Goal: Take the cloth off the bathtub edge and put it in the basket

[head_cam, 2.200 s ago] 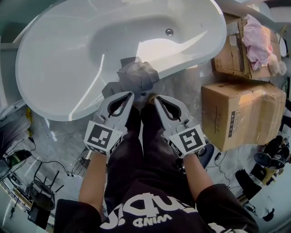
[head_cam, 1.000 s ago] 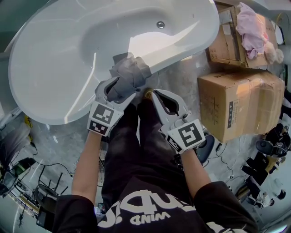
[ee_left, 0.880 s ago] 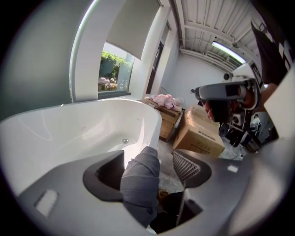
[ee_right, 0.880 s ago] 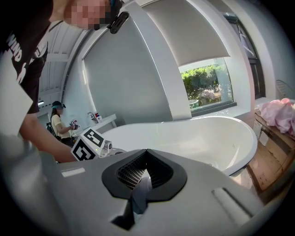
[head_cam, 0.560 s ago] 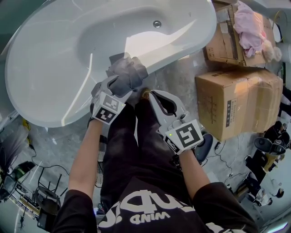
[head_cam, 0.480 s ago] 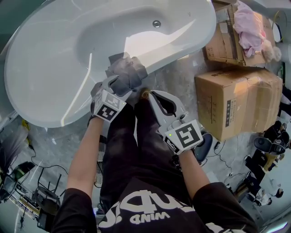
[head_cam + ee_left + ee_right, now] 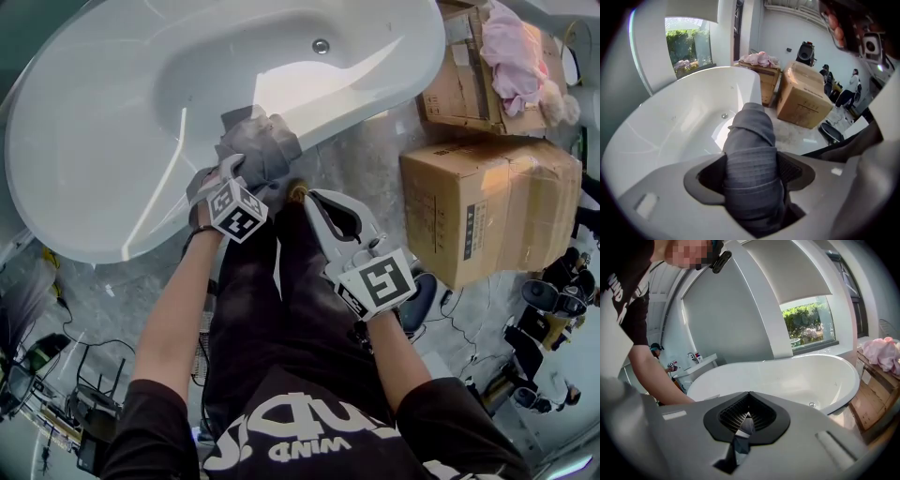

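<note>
A crumpled grey cloth (image 7: 261, 141) lies over the near rim of the white bathtub (image 7: 112, 122). My left gripper (image 7: 234, 172) is at the cloth's near end and shut on it. In the left gripper view a thick fold of the cloth (image 7: 751, 154) fills the gap between the jaws and runs out ahead over the bathtub (image 7: 670, 136) rim. My right gripper (image 7: 307, 196) hangs just right of the cloth over the person's dark trousers, shut with nothing in it. In the right gripper view its jaws (image 7: 748, 395) meet, with the bathtub (image 7: 797, 376) beyond.
Two cardboard boxes (image 7: 487, 211) stand on the floor right of the tub, and the farther one carries a pink bundle (image 7: 521, 58). The tub drain (image 7: 321, 45) is at the far side. Cables and stands (image 7: 56, 394) clutter the lower left, shoes (image 7: 553, 300) the right edge.
My left gripper moved forward onto the cloth, shut on it and rolled so its marker cube now faces up. The right gripper stayed shut and hardly moved.
</note>
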